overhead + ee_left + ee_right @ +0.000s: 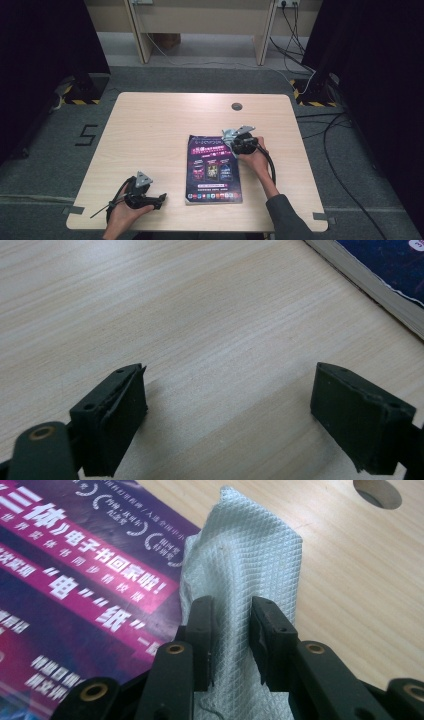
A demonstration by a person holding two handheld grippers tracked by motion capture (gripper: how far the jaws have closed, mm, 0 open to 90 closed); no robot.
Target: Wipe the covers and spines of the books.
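Cloth [240, 570], a pale textured wipe with a diamond weave, is pinched between the two black jaws of the right gripper [232, 635]; the pads press on it from both sides and its free end stands up beyond them. In the right gripper view the wipe hangs over the edge of the book [85, 580], a purple and magenta cover with white lettering, and partly over bare wood. In the high view the right gripper [235, 141] sits at the far right corner of the book [214, 170], which lies flat near the middle of the table [150, 130], its spine side towards the person's left. A round cable hole [237, 106] lies in the table top beyond the gripper, and shows at the upper right of the right gripper view [377, 492] too.

Left gripper [159, 199] rests low near the table's near edge, to the left of the book and apart from it. In the left gripper view its jaws stand wide apart with nothing between them, just wood grain, and the book's page edge [370, 280] crosses the upper right corner
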